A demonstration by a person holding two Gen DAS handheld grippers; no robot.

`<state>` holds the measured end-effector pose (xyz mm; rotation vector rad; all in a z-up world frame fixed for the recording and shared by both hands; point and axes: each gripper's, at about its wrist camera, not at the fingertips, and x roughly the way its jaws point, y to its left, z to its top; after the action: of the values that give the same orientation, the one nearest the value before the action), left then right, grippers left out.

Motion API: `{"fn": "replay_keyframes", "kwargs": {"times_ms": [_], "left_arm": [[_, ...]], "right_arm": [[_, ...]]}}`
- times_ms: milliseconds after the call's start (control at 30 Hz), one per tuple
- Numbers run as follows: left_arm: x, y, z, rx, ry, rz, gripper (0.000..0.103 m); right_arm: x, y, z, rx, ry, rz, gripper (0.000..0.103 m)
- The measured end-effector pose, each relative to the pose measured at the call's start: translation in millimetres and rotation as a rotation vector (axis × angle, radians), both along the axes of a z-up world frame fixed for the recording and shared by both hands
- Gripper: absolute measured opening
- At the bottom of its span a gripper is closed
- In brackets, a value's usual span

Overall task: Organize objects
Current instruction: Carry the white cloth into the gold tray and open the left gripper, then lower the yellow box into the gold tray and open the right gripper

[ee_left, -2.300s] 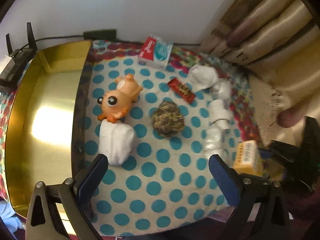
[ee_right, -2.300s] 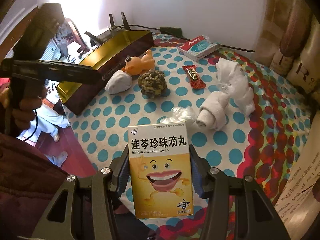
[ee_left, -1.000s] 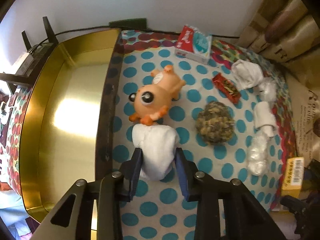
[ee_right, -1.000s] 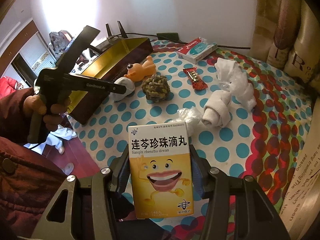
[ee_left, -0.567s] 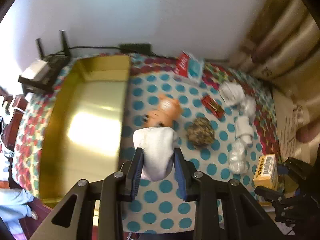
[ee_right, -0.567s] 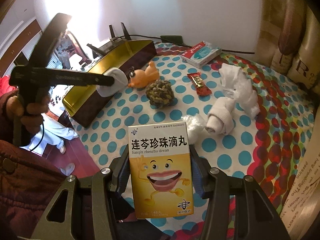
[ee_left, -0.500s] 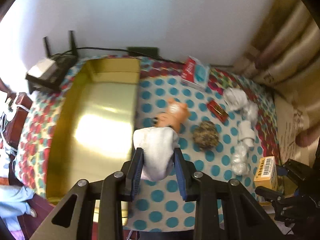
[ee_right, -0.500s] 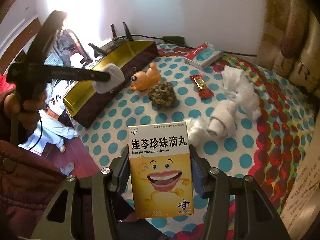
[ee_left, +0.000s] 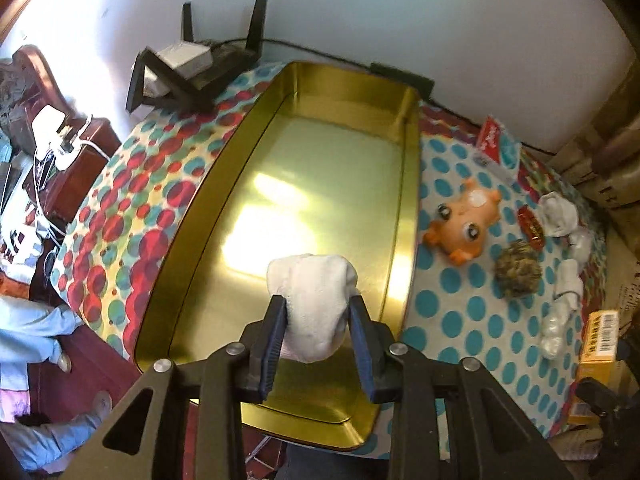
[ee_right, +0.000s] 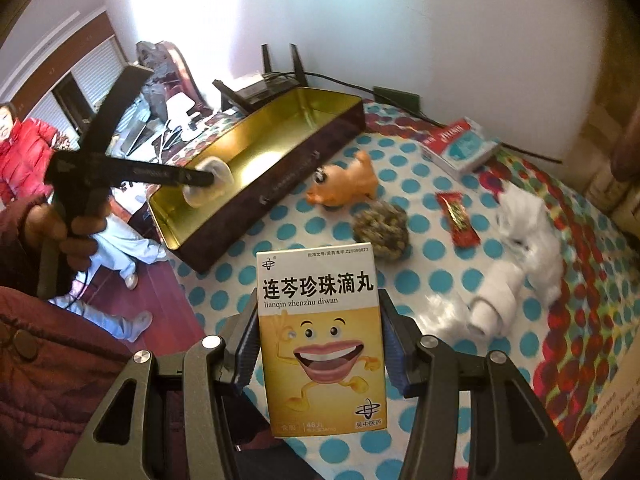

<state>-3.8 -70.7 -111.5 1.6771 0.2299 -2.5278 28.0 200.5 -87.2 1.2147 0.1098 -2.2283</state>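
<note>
1. White cloth bundle (ee_left: 312,304) hangs over the gold tin (ee_left: 408,184), pinched between the fingers of your left gripper (ee_left: 316,340) above the tin's near end, not yet on the bare metal floor.
2. Your right gripper (ee_right: 320,344) clamps the yellow medicine box (ee_right: 320,340) upright, held low and close over the near edge of the polka-dot tabletop (ee_right: 420,280), well apart from the tin.
3. Waiting on the cloth beside the tin: the orange toy (ee_left: 464,220), the woven ball (ee_left: 518,270), a red snack packet (ee_right: 458,220), the red-and-teal box (ee_right: 460,148) and white rolled cloths (ee_right: 496,304).
4. Likely risk: the soft bundle sits toward the tin's right wall; release it while drifting that way and it could drape over the rim or roll back onto the tabletop.
5. Second risk: the tin's near end seems to overhang the tabletop edge, so a hard push down could tip it.
6. Bringing the medicine box in too soon could crowd your two grippers together over the tin.
</note>
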Motion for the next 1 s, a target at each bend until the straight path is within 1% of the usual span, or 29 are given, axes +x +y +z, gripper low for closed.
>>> {"fn": "replay_keyframes", "kwargs": {"times_ms": [133, 167, 233, 333, 400, 500, 533, 600, 667, 800, 867, 933, 1000], "left_arm": [[2.2, -6.2, -2.3, 0.01, 0.01, -0.002, 0.035], [2.4, -7.2, -1.2, 0.013, 0.016, -0.002, 0.039], [2.3, -10.0, 1.2, 0.02, 0.016, -0.003, 0.043], [5.8, -21.1, 11.5, 0.032, 0.036, 0.03, 0.043], [9.1, -27.8, 22.3, 0.015, 0.068, 0.055, 0.043], [21.9, -41.9, 47.8, -0.022, 0.15, 0.113, 0.043], [26.2, -45.8, 54.1, -0.021, 0.17, 0.122, 0.044], [33.6, -51.5, 62.6, -0.017, 0.195, 0.133, 0.049], [42.5, -57.3, 71.5, -0.03, 0.232, 0.134, 0.054], [51.9, -72.4, 79.4, -0.056, 0.271, 0.142, 0.055], [54.0, -79.3, 78.8, -0.056, 0.266, 0.146, 0.056], [54.9, -85.0, 76.2, -0.056, 0.258, 0.143, 0.056], [55.4, -89.6, 74.9, -0.065, 0.254, 0.143, 0.056]], "right_arm": [[-5.8, -20.1, 5.4, 0.002, 0.015, 0.033, 0.05], [-7.9, -26.6, 7.5, 0.002, 0.02, 0.042, 0.05], [-11.9, -37.2, 10.9, 0.003, 0.03, 0.058, 0.05], [-19.1, -54.5, 18.0, -0.002, 0.05, 0.084, 0.05], [-27.4, -68.8, 22.8, -0.013, 0.061, 0.105, 0.05], [-43.3, -93.1, 28.4, -0.031, 0.077, 0.129, 0.05], [-50.5, -101.7, 28.7, -0.036, 0.079, 0.13, 0.05], [-68.8, -121.7, 28.6, -0.05, 0.073, 0.127, 0.05], [-88.7, -143.6, 26.9, -0.041, 0.068, 0.113, 0.05], [-120.4, -184.6, 17.9, 0.004, 0.044, 0.098, 0.05], [-132.8, -202.1, 10.3, 0.023, 0.025, 0.097, 0.05], [-144.0, -220.0, -1.4, 0.074, -0.001, 0.09, 0.05], [-150.3, -230.5, -11.6, 0.099, -0.02, 0.095, 0.05]]}}
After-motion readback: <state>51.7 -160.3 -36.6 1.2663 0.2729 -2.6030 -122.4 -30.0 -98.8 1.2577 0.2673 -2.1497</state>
